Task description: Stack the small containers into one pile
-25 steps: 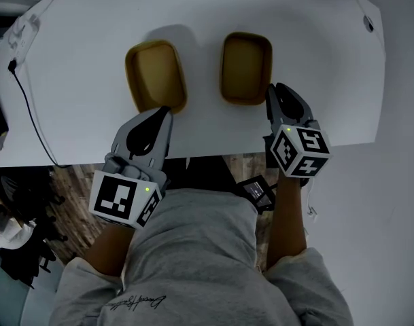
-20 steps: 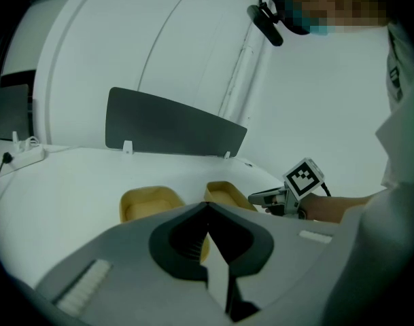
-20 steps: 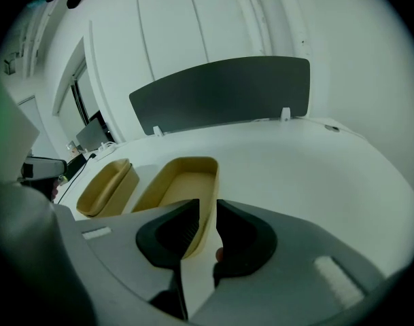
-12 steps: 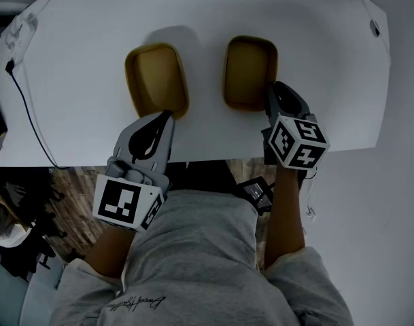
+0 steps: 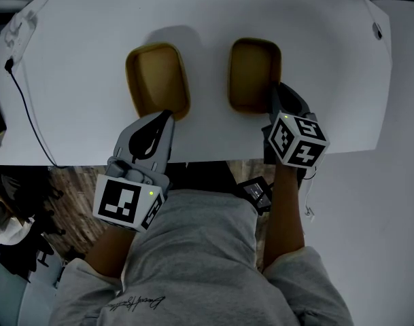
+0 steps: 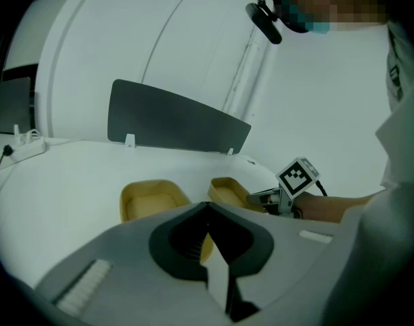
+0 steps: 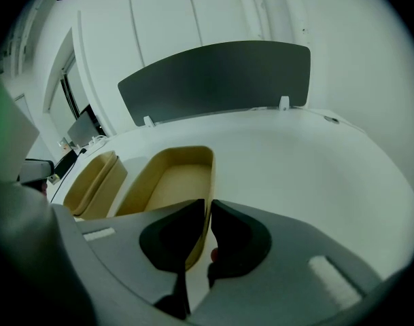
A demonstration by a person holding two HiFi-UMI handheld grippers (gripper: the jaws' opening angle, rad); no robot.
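Note:
Two empty yellow containers stand side by side on the white table [image 5: 84, 39]. My left gripper [image 5: 167, 114] is shut, its tip at the near right corner of the left container [image 5: 158, 80], with nothing seen between its jaws. The right container [image 5: 254, 75] has its near right rim between the jaws of my right gripper [image 5: 274, 90], which have just been closing and now pinch that wall. In the right gripper view the rim of the right container [image 7: 176, 178] runs into the right gripper [image 7: 208, 208], and the left container [image 7: 91, 178] lies further left.
A black cable [image 5: 26, 107] runs across the table's left side. A dark upright panel [image 7: 213, 80] stands along the far edge. The near table edge [image 5: 213, 156] lies just under both grippers, with the person's lap below it.
My right gripper has come down onto the right container's near rim and its jaws have narrowed onto it. The left gripper has stayed put.

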